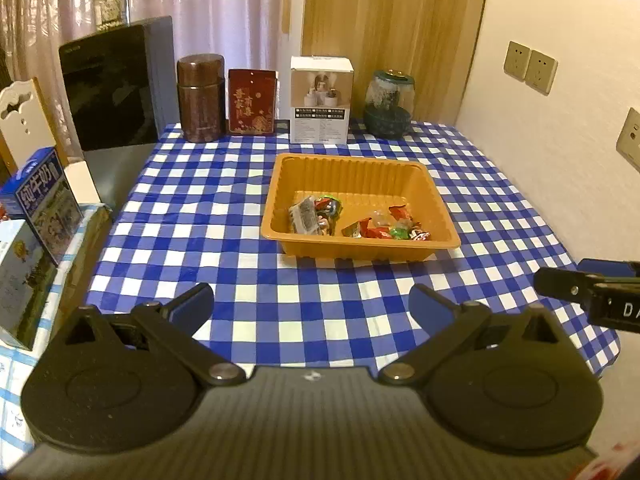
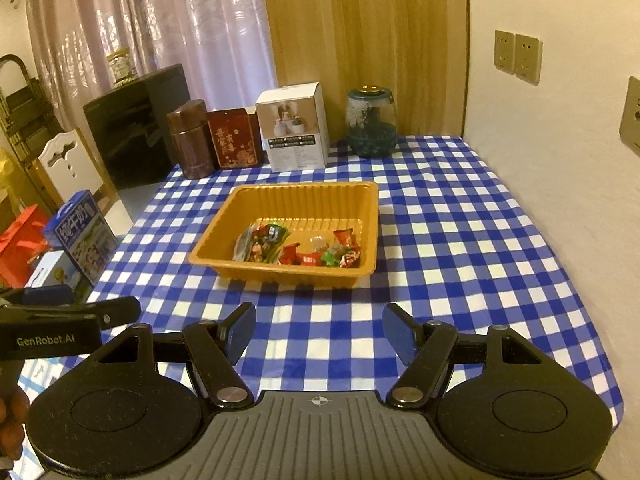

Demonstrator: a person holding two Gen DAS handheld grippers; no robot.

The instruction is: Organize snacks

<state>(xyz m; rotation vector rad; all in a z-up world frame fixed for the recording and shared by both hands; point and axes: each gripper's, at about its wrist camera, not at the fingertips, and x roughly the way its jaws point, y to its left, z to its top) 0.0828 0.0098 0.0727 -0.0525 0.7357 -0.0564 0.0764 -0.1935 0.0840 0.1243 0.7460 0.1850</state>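
An orange plastic tray [image 1: 280, 196] [image 2: 224, 224] sits mid-table on the blue-and-white checked cloth. Several wrapped snacks [image 1: 360, 222] [image 2: 300, 248] lie heaped along its near side. My left gripper [image 1: 312, 304] hangs open above the near part of the cloth, short of the tray, with nothing between its blue pads. My right gripper [image 2: 320, 332] is also open and empty, likewise short of the tray. Each gripper's side shows at the edge of the other's view. No loose snacks show on the cloth.
Along the table's far edge stand a brown canister [image 1: 200, 98], a red box [image 1: 252, 102], a white box [image 1: 320, 100] and a dark glass jar [image 1: 388, 104]. Blue milk cartons [image 1: 44, 200] sit left of the table. A wall with sockets [image 1: 528, 66] runs along the right.
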